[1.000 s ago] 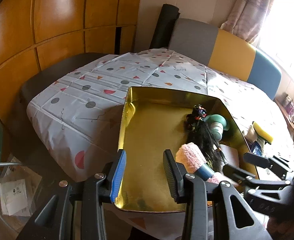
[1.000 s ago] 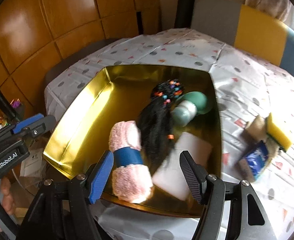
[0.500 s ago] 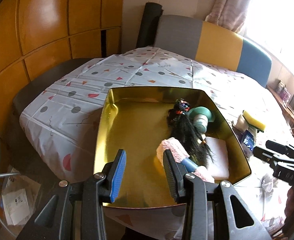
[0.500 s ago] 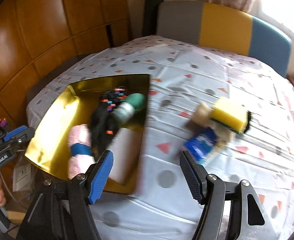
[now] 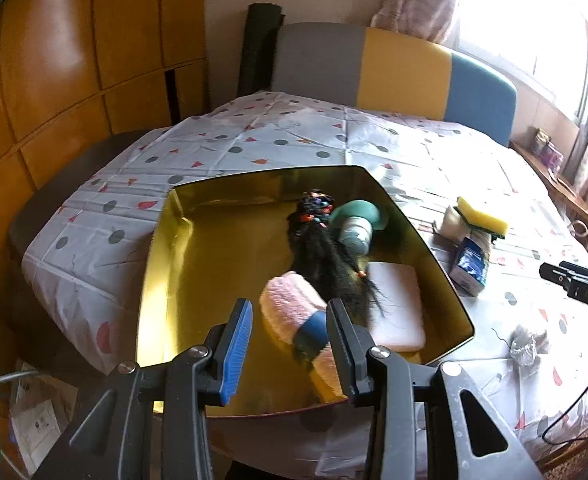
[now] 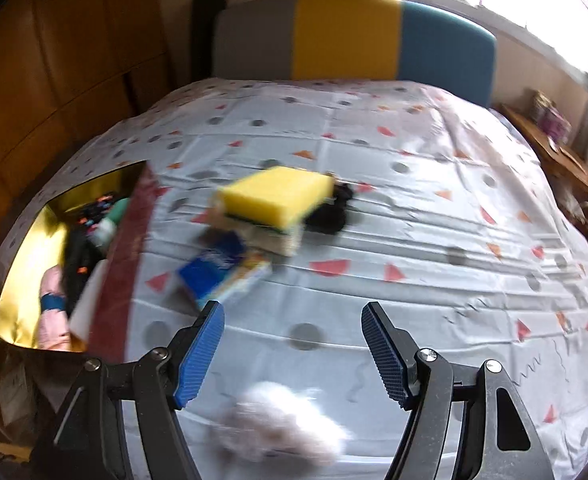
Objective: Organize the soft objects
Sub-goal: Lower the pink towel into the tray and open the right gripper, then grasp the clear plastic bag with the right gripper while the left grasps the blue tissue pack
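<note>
A gold tray (image 5: 162, 280) on the table holds a pink rolled towel (image 5: 294, 312) with a blue band, a black hair piece (image 5: 322, 252), a green-white soft item (image 5: 354, 228) and a white sponge (image 5: 394, 304). My left gripper (image 5: 288, 340) is open above the tray's near edge. My right gripper (image 6: 292, 344) is open over the tablecloth, right of the tray (image 6: 26, 272). Ahead of it lie a yellow sponge (image 6: 278, 196), a blue packet (image 6: 214, 268) and a black soft item (image 6: 330, 212). A grey fluffy item (image 6: 282, 428) lies beneath it.
The table has a white cloth (image 6: 414, 240) with dots and triangles. A grey, yellow and blue bench back (image 5: 394, 68) stands behind it. Wooden panels (image 5: 54, 80) are at the left. The right gripper's tip (image 5: 574, 280) shows at the left wrist view's right edge.
My right gripper has swung right, away from the tray, over the tablecloth near the yellow sponge and fluffy item. My left gripper has turned slightly right; both stay open.
</note>
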Demonstrator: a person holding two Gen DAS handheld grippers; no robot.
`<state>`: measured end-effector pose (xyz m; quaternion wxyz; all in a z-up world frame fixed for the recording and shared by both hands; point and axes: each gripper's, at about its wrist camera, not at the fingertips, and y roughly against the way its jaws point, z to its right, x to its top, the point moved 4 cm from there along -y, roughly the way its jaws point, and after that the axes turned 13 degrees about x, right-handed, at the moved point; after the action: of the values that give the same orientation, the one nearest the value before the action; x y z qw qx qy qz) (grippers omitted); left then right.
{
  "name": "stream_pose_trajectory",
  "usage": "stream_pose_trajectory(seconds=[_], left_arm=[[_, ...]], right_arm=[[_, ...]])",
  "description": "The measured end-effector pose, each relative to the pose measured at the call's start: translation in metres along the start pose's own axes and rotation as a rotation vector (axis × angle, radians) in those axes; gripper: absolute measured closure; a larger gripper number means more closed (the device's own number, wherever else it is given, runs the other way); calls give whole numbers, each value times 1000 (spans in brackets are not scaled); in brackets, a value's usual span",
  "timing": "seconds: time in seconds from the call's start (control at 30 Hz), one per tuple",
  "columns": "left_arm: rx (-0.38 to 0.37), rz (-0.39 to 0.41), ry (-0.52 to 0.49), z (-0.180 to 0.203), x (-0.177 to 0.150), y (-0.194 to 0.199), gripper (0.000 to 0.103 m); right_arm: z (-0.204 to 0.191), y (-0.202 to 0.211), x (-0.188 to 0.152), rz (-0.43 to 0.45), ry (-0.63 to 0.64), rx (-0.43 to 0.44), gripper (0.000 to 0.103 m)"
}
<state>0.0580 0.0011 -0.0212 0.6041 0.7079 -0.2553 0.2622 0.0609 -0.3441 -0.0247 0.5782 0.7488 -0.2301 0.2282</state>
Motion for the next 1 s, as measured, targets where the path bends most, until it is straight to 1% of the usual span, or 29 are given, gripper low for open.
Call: stream_pose_trajectory(seconds=[0.13,0.23,0.27,0.37,0.43,0.47,0.5,0.57,0.7,0.77,0.83,0.9,0.97,1.0], left_arm=[[-14,5,-38,16,2,3,65],[-24,12,-71,30,5,5,65],[-26,15,-80,35,6,6,65],[-41,16,-108,50,8,7,65],[-51,16,-131,61,10,7,65],[-58,17,-141,66,10,7,65],[-65,18,-150,71,11,7,65],[-74,21,-166,79,12,8,65],[-95,20,-187,92,14,9,65],[-101,17,-195,96,14,9,65],[-107,16,-202,100,14,9,65],[-113,14,-207,103,15,10,65],[-123,11,-215,107,16,10,65],[-126,10,-218,108,16,10,65]], right_arm=[[36,-1,-11,14,-89,-3,31],[55,-7,-18,-13,-185,9,31],[59,-6,-17,-2,-199,9,31],[63,-4,-16,10,-235,37,31],[63,-5,-17,3,-240,46,31],[61,-7,-17,-5,-237,56,29],[60,-9,-18,-20,-237,84,27],[53,-16,-21,-69,-240,152,26],[33,-25,-26,-132,-167,215,21],[22,-29,-30,-160,-125,240,14],[12,-30,-34,-181,-75,239,14],[3,-31,-38,-204,-31,252,11],[-5,-32,-42,-220,23,248,1],[-7,-32,-45,-229,44,242,0]])
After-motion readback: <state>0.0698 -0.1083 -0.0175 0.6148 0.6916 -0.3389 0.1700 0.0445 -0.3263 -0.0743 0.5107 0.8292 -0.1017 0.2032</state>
